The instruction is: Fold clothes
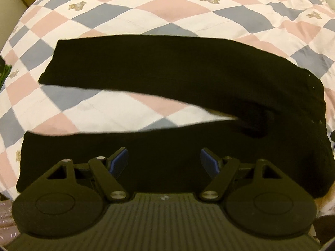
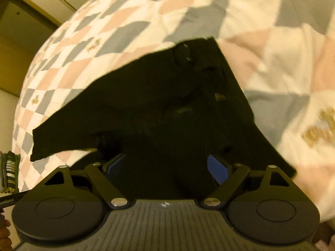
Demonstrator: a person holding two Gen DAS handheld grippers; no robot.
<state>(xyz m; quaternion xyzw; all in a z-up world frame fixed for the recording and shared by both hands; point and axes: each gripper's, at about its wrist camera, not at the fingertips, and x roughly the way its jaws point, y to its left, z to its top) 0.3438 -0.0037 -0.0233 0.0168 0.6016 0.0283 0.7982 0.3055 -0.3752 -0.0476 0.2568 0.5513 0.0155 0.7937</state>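
A pair of black trousers [image 1: 167, 67] lies flat on the bed. Its two legs stretch to the left and join at the waist on the right. In the left wrist view my left gripper [image 1: 164, 160] hovers over the near leg [image 1: 146, 146], jaws apart, blue pads [image 1: 120, 160] clear of the cloth. The right wrist view shows the waist end of the trousers [image 2: 188, 96], with zipper and button facing up. There my right gripper [image 2: 167, 166] stands open above the cloth with nothing pinched between its pads [image 2: 217, 168].
A quilt [image 1: 146, 16] in pink, grey and white diamonds with small bear prints covers the bed. A green packet [image 2: 9, 171] lies at the bed's left edge. Beyond the bed stand a wall and cabinet doors [image 2: 31, 10].
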